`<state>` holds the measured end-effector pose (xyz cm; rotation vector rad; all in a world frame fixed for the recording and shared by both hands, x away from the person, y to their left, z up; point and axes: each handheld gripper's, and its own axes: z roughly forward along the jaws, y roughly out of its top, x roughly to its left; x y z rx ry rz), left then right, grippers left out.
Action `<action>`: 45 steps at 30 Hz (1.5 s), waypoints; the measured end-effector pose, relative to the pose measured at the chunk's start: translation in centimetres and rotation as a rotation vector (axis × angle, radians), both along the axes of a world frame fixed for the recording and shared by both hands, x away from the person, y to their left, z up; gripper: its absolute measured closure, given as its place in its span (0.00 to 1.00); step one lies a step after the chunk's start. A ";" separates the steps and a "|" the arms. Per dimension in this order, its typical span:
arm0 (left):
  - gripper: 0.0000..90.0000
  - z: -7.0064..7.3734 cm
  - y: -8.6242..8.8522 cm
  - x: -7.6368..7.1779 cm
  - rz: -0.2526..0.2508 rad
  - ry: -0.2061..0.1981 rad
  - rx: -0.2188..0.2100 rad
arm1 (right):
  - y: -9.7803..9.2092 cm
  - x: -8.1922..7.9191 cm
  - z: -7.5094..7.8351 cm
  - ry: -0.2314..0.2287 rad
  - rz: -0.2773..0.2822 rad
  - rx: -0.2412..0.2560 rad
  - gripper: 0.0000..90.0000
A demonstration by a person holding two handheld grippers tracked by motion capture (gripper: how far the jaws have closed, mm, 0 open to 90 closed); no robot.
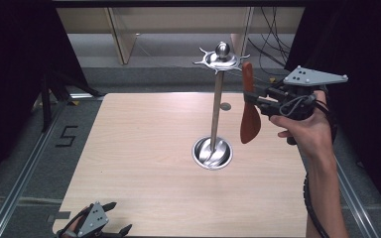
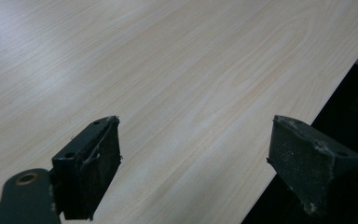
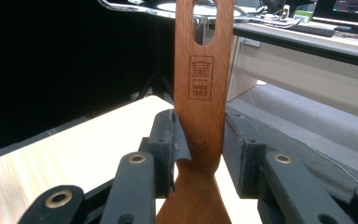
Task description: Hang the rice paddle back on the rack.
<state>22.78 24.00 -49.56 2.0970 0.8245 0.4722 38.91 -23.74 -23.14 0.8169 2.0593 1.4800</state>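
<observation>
The wooden spatula (image 1: pixel 250 116) hangs upright, blade down, clamped by its handle in the right gripper (image 1: pixel 258 98), just at 3 o'clock of the rack (image 1: pixel 217 111). The step looks like hanging it: next, its handle hole (image 3: pixel 205 21) must meet a top hook (image 1: pixel 241 56). The left gripper (image 1: pixel 110 218), released and empty, rests at the table (image 1: pixel 144 144) edge, 7 o'clock.

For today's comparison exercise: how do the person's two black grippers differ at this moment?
The right gripper is shut on a reddish-brown wooden spatula; the left gripper stands open, holding nothing. The right is raised beside the tall metal utensil stand; the left sits low at the light wooden table's near edge. Both have black padded jaws.
</observation>
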 end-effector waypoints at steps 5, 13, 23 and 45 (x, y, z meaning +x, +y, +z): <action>0.18 0.0 0.0 0.1 0.001 -0.003 0.011 | 0.2 0.5 -0.2 0.011 0.005 -0.001 0.74; 0.18 0.0 0.0 0.0 -0.002 -0.004 0.009 | 0.5 0.8 -0.3 0.020 0.011 -0.003 0.74; 0.18 0.1 0.1 0.0 -0.009 0.005 0.022 | 1.2 0.9 -0.4 0.044 0.001 -0.004 0.74; 0.18 0.0 0.0 0.0 -0.005 -0.001 0.003 | 0.6 0.9 -1.0 0.022 0.007 0.035 0.68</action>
